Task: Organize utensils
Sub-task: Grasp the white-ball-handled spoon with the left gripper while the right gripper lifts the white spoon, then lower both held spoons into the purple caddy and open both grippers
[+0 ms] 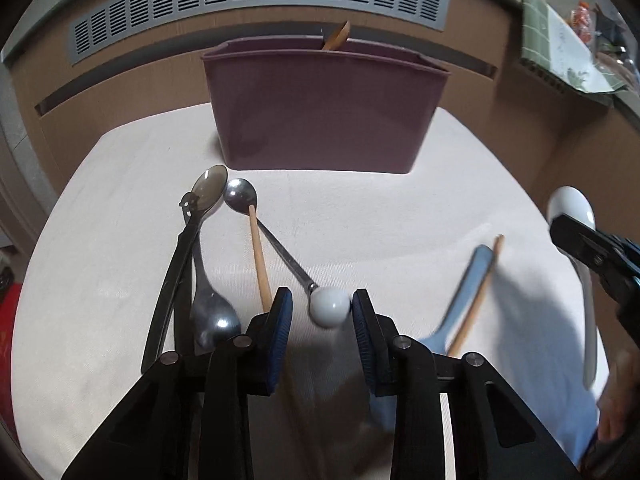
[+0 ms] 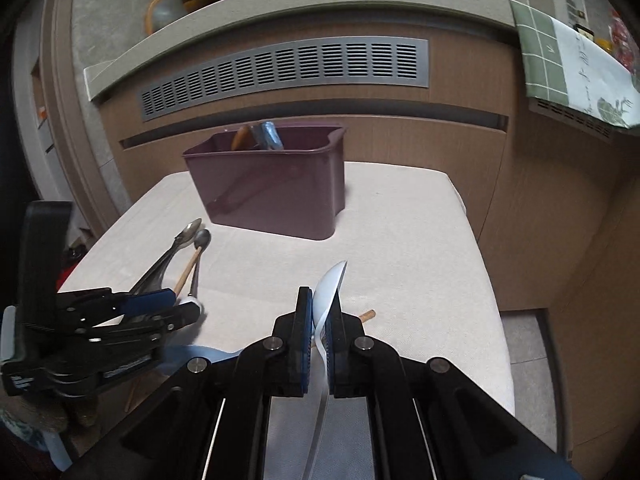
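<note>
The right gripper (image 2: 320, 312) was clamped on a white spoon (image 2: 330, 284), with the bowl standing up past the fingertips and the handle running back between the jaws. The left gripper (image 1: 322, 304) was spread open just above the tablecloth (image 1: 400, 208), its pads to either side of the white ball end (image 1: 330, 306) of a metal spoon (image 1: 240, 194); the right pad appeared to touch the ball, the left pad stood apart from it. The bin (image 1: 324, 108) stood at the far side of the table and already held a few utensils. On the cloth lay a chopstick (image 1: 260, 256) across the metal spoon's handle, a smoky plastic spoon (image 1: 208, 192), a second steel spoon (image 1: 210, 312), a blue spoon (image 1: 468, 284) and another chopstick (image 1: 480, 292). Risk, as judged: closing on the round ball could squeeze it out from between the pads. Lifting the metal spoon would likely drag the overlying chopstick along or flick it away. The white spoon, gripped edge-on along a thin handle, could pivot in the jaws during transport.
</note>
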`<control>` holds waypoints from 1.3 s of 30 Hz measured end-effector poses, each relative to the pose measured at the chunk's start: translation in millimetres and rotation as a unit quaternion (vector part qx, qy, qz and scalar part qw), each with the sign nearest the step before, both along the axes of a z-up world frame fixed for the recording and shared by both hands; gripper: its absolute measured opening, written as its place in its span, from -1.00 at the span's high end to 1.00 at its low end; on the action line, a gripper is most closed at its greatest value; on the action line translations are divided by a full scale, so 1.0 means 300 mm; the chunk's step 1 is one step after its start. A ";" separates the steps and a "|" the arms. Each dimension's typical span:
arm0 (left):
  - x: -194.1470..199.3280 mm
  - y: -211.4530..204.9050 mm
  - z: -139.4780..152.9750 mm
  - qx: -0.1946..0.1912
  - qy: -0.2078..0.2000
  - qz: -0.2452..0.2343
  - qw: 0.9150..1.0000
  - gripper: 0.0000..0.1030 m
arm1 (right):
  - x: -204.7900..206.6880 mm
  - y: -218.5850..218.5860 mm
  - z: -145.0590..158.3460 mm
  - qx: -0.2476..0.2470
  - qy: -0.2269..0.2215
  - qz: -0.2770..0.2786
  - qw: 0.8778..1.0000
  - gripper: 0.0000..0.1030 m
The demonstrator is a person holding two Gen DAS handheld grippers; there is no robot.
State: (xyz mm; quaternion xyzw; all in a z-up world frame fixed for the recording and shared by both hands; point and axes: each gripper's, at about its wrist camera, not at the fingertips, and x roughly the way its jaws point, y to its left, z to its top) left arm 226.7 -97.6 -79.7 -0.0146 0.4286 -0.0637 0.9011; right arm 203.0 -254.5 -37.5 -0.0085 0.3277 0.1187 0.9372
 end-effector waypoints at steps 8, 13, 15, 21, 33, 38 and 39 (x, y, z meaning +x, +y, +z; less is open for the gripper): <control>-0.007 0.030 0.028 -0.002 -0.029 -0.004 1.000 0.56 | -0.008 0.010 0.003 0.000 -0.018 0.005 1.000 0.91; -0.119 0.097 0.199 -0.026 -0.107 -0.040 0.993 0.56 | -0.025 0.015 0.068 -0.003 -0.047 0.009 0.999 0.91; -0.142 0.139 0.269 -0.054 -0.114 -0.060 0.990 0.56 | -0.029 0.026 0.104 -0.004 -0.063 0.018 0.998 0.91; -0.137 0.249 0.402 -0.121 -0.111 -0.066 0.984 0.57 | -0.010 0.070 0.181 0.006 -0.077 0.044 0.996 0.91; -0.123 0.347 0.435 -0.191 -0.108 -0.056 0.974 0.57 | 0.025 0.083 0.159 0.023 -0.061 0.056 0.996 0.91; -0.109 0.345 0.457 -0.201 -0.114 -0.053 0.971 0.57 | 0.056 0.076 0.184 0.030 -0.068 0.044 0.996 0.91; -0.100 0.348 0.481 -0.206 -0.121 -0.054 0.970 0.57 | 0.063 0.077 0.220 0.031 -0.083 0.041 0.995 0.91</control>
